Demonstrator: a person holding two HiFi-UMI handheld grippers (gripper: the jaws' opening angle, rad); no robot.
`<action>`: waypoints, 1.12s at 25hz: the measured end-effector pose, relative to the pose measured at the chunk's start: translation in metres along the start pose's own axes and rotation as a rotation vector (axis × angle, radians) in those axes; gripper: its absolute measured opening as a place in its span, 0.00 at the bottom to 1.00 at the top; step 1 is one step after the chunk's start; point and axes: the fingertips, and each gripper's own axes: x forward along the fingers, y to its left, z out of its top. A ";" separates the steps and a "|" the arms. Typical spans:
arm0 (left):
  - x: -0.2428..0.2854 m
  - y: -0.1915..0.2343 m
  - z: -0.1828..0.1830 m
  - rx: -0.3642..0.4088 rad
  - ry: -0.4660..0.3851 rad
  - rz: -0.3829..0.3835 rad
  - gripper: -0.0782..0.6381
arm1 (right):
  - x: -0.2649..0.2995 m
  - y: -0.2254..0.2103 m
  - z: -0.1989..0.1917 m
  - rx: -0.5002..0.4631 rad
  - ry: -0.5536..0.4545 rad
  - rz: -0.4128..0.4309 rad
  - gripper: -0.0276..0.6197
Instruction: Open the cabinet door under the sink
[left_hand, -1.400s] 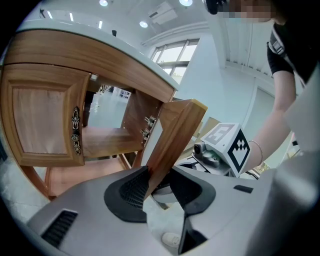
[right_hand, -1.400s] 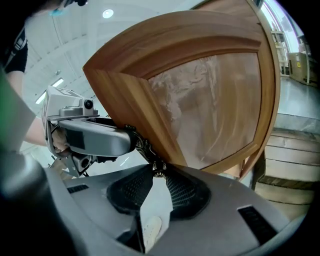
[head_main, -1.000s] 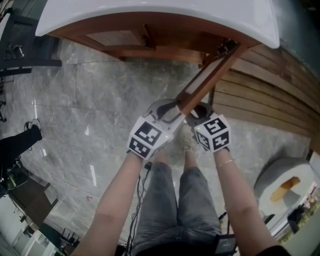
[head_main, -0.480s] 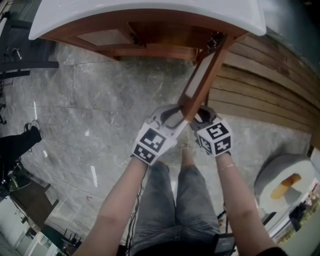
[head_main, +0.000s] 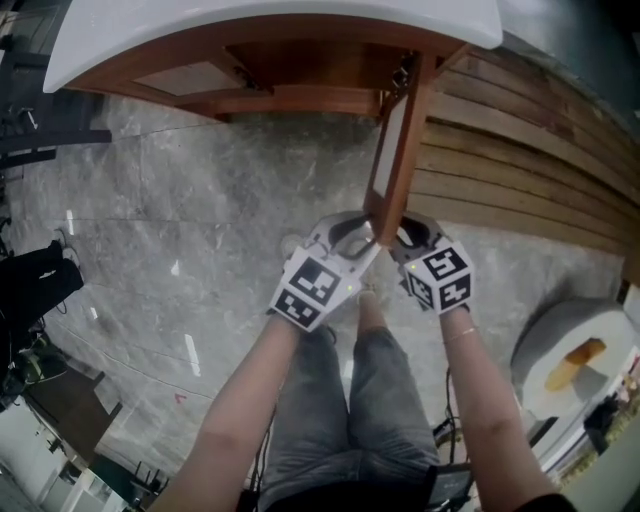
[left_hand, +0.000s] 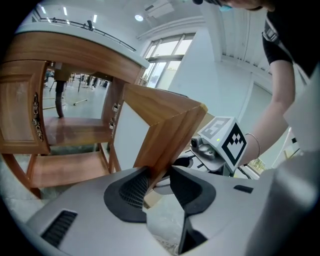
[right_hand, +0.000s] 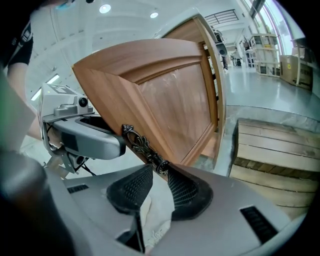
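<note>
Cabinet door (head_main: 400, 160) stands swung well out from the cabinet (head_main: 290, 100) under the white sink (head_main: 300, 15), with its free edge nearest both hand-held grippers. We read the left hand-held gripper (left_hand: 159, 176) as pinching that free edge: the wood sits wedged between its ribbed pads, and the door rises up and away ahead of it. The right hand-held gripper (right_hand: 160, 174) sits just right of the left one, on the door's other face. Its jaws are closed on the lower end of the ornate dark handle (right_hand: 142, 144), which runs up and left from its pads. Grey stone floor (head_main: 180, 220) lies beneath both, and wooden planks (head_main: 520, 170) lie to the right of the right one.
</note>
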 end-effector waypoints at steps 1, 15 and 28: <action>0.003 -0.003 0.001 0.003 0.001 -0.003 0.30 | -0.003 -0.003 -0.002 0.000 0.001 -0.004 0.18; 0.030 -0.028 0.005 0.026 0.014 -0.012 0.30 | -0.026 -0.031 -0.018 -0.011 0.014 -0.073 0.18; 0.012 -0.036 0.006 -0.010 -0.011 0.020 0.30 | -0.036 -0.028 -0.021 0.066 -0.022 -0.130 0.18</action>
